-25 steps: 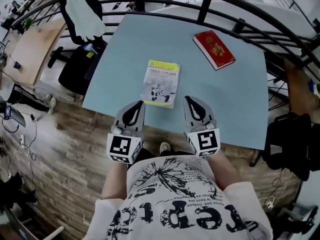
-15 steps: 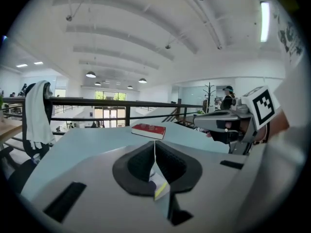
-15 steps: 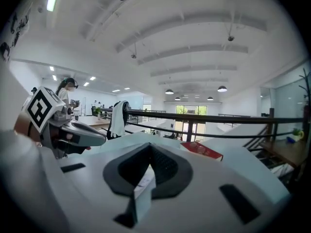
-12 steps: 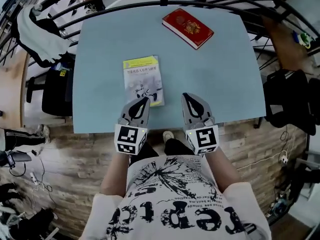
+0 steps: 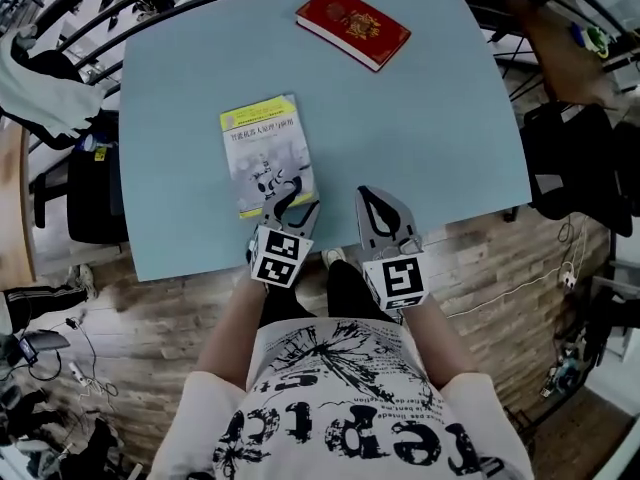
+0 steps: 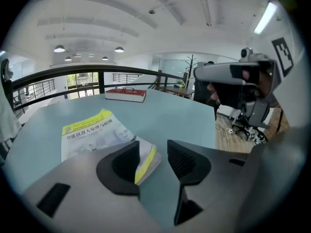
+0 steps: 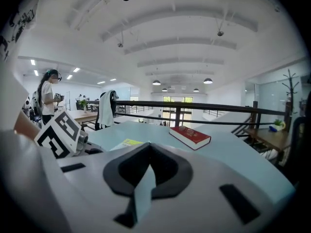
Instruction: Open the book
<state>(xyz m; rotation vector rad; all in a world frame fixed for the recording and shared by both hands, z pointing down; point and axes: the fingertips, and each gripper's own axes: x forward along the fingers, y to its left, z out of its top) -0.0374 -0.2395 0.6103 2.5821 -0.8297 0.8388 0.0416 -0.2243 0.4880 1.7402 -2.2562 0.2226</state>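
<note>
A thin paperback with a yellow and white cover (image 5: 264, 154) lies shut on the light blue table (image 5: 420, 128). My left gripper (image 5: 291, 211) points down at the paperback's near right corner. In the left gripper view its jaws are opening around that corner (image 6: 146, 160), and the pads do not press on it. My left gripper (image 6: 153, 147) holds nothing. To the right of the paperback (image 6: 90, 132), my right gripper (image 5: 372, 200) hovers over the table's near edge. Its jaws meet at the tips in the right gripper view, and my right gripper (image 7: 148, 147) is empty.
A red hardcover book (image 5: 352, 26) lies at the table's far side, also seen as the red book (image 7: 190, 135). A dark railing (image 7: 194, 106) runs behind the table. A chair (image 5: 85, 168) stands at the left, a black bag (image 5: 570, 158) at the right. A person (image 7: 48, 98) stands far off.
My left gripper has dropped to the paperback's near right corner and its jaws have opened. The right gripper has sunk a little and stays shut.
</note>
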